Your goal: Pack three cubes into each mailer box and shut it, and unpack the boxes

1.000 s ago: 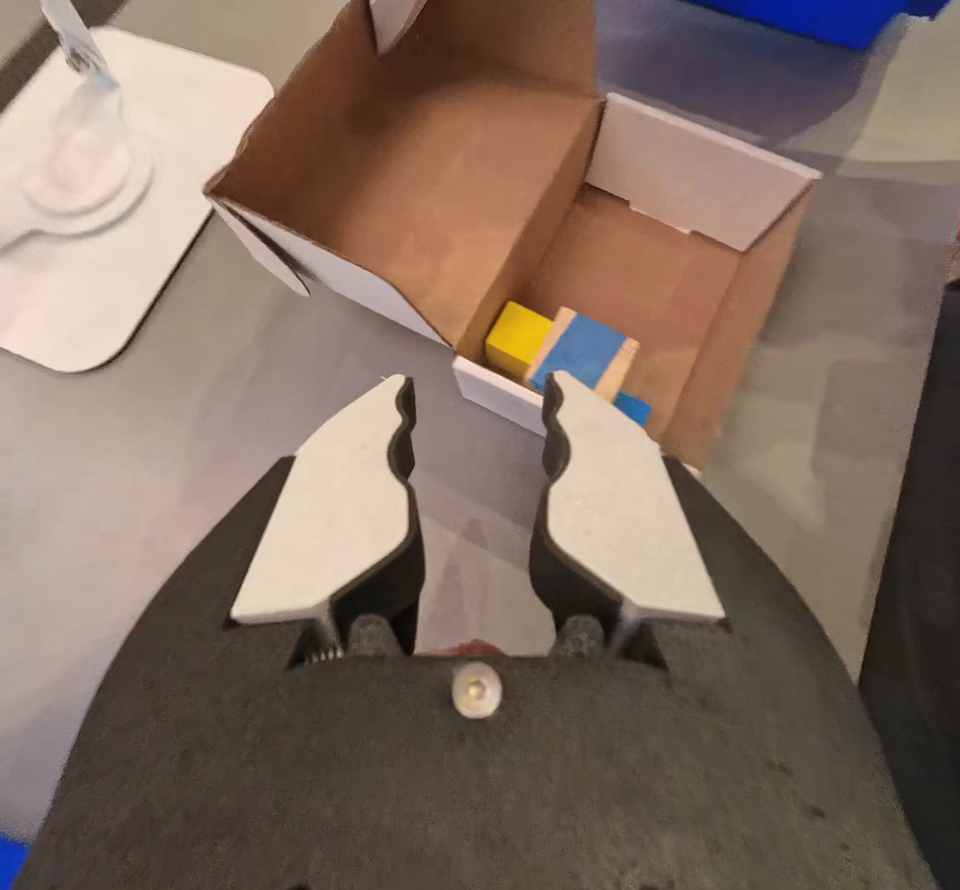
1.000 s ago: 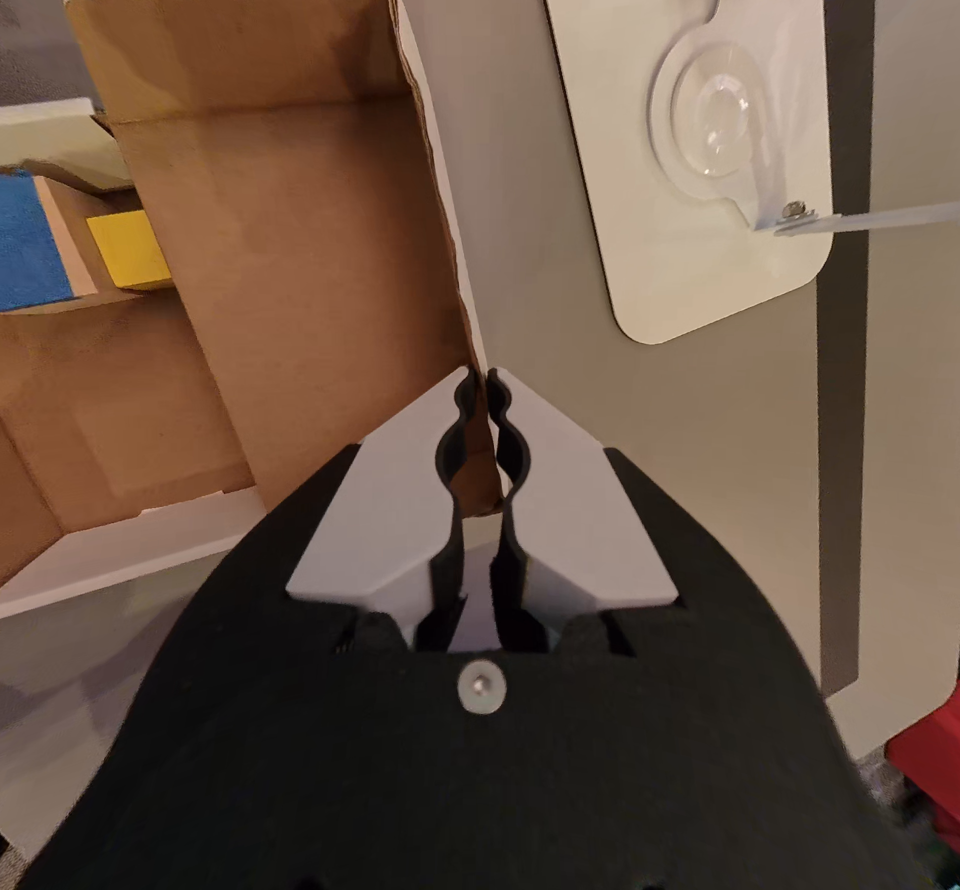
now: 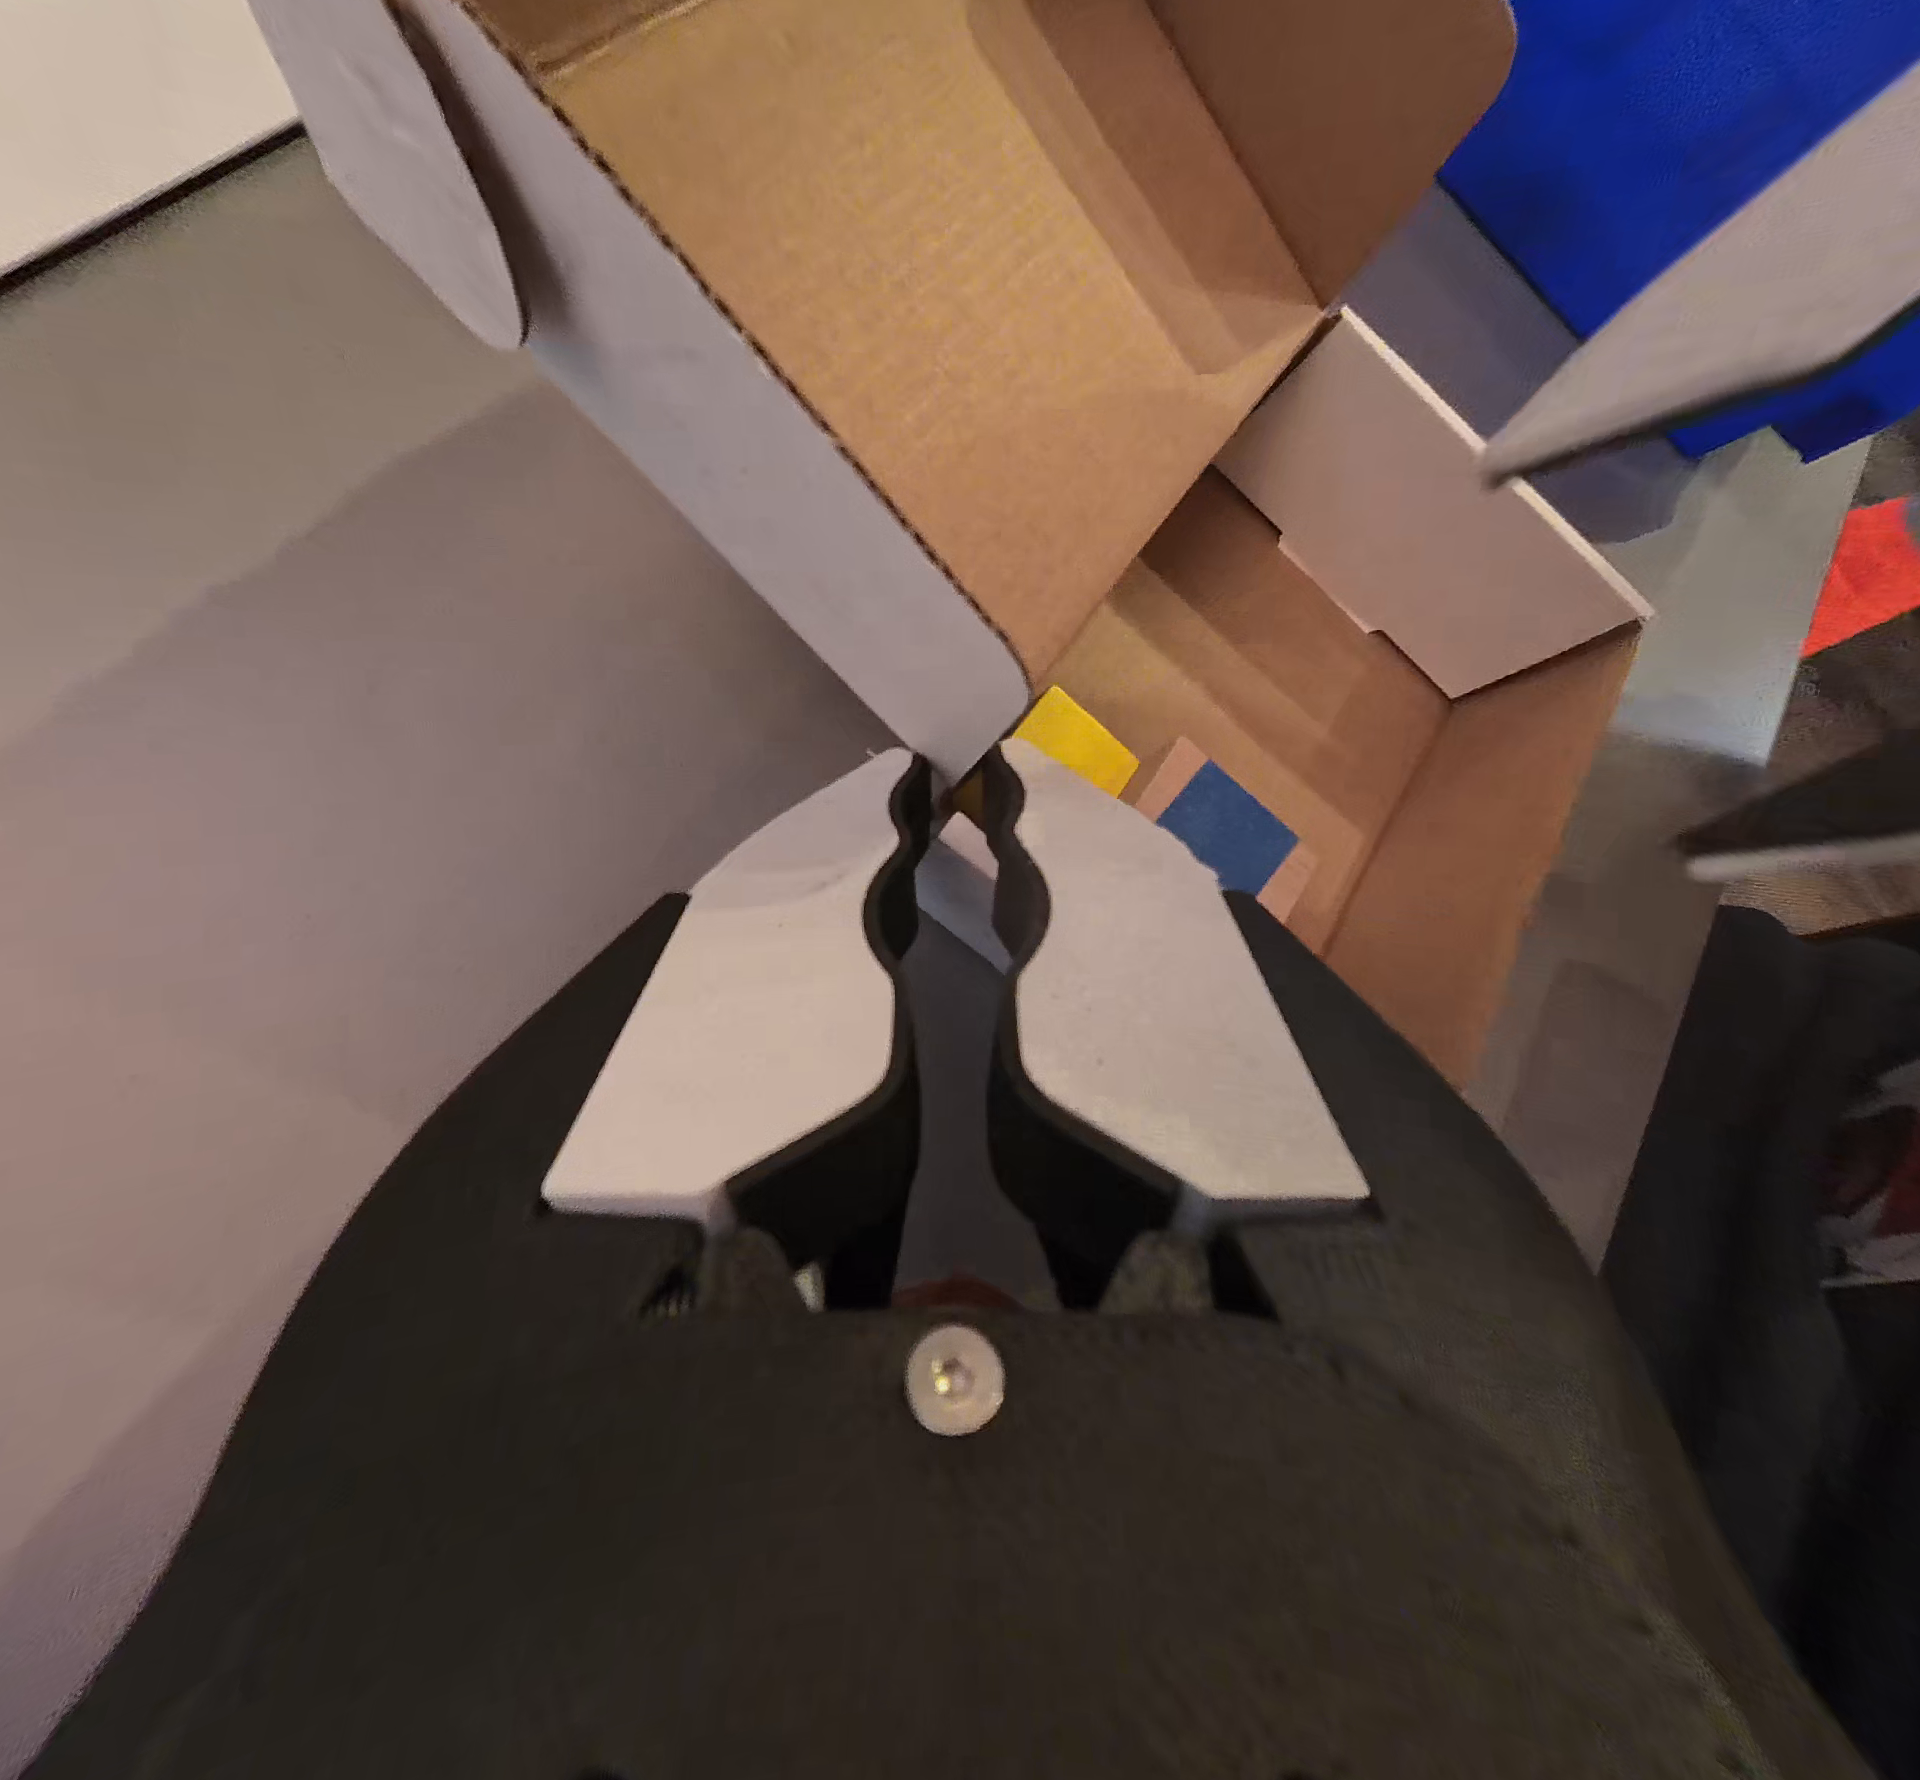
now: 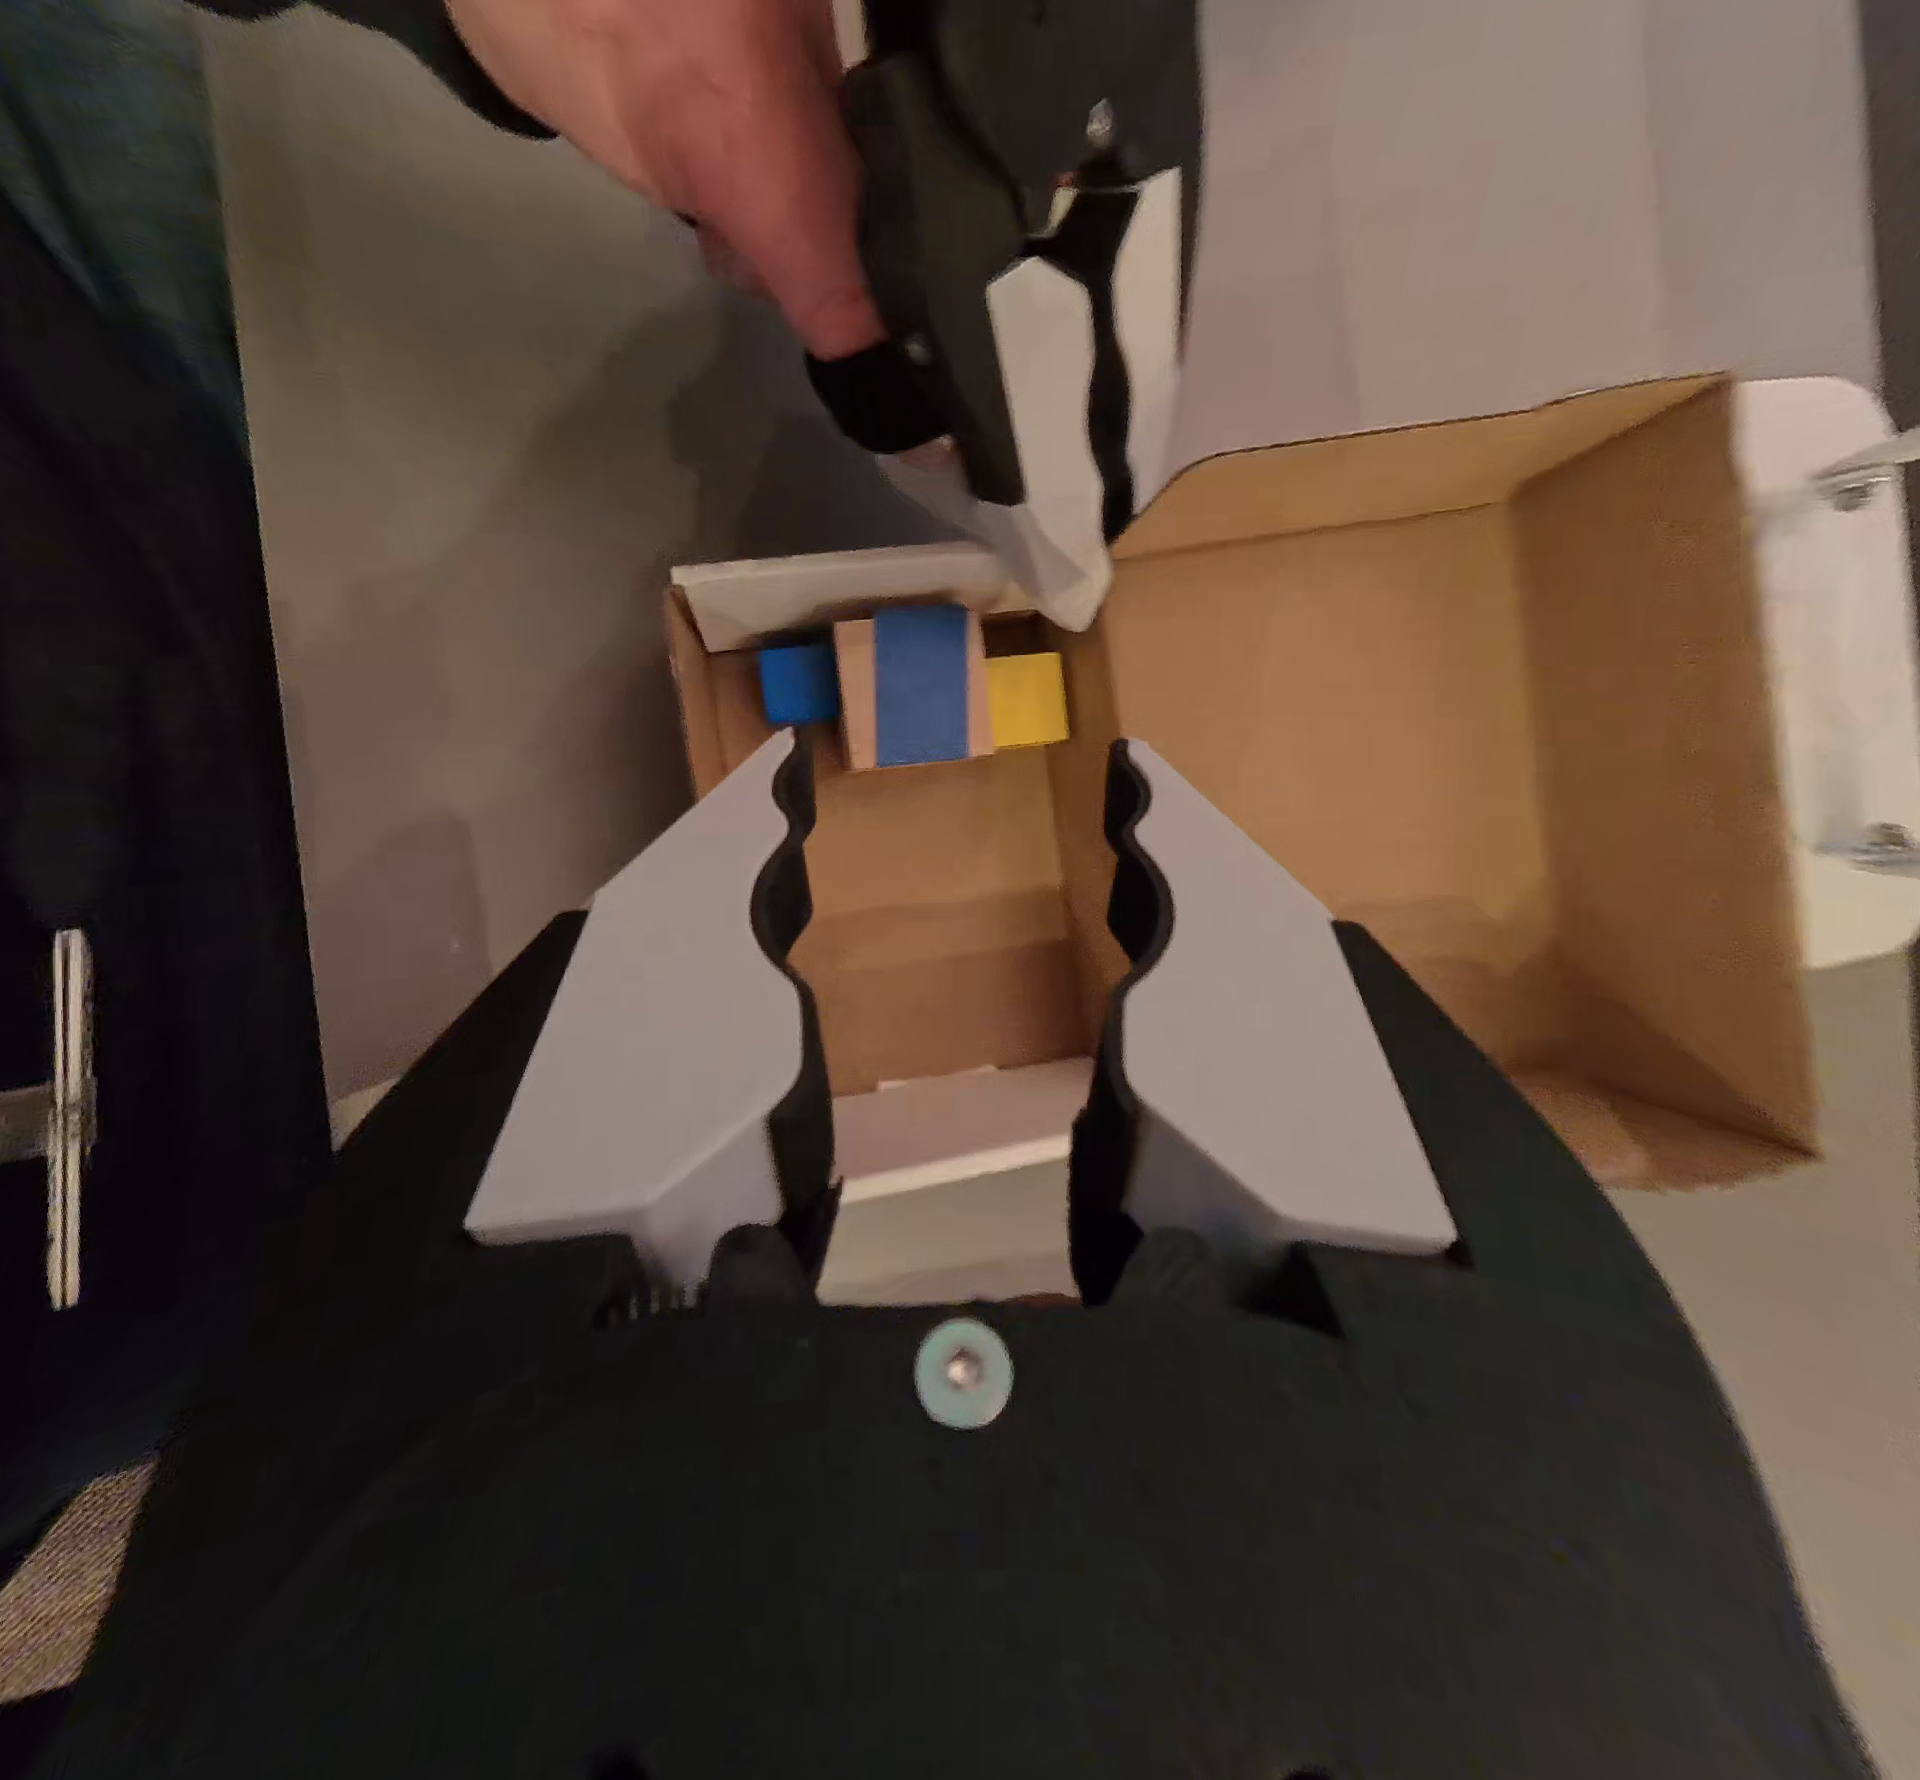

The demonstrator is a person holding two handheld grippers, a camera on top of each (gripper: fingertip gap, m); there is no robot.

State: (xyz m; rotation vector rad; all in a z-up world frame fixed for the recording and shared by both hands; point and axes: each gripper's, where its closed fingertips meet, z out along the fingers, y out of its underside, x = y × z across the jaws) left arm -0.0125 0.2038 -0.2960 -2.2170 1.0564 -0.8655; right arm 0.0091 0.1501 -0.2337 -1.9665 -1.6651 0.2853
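Clamped on the mailer box (image 3: 1434, 525) lid flap corner, left gripper (image 3: 954, 780); right gripper (image 4: 954, 754), jaws apart, faces the cubes (image 4: 914, 686) inside.

This looks like a lab or test workspace rather than a home: a plain grey counter (image 3: 312, 691), a white stand base (image 3: 114, 120) with a clear suction mount (image 4: 1860, 670), a blue bin (image 3: 1683, 68) behind, and grey carpet (image 4: 62, 1574) underfoot.

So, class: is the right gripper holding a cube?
No: the right gripper is open and empty above the box; the cubes lie inside.
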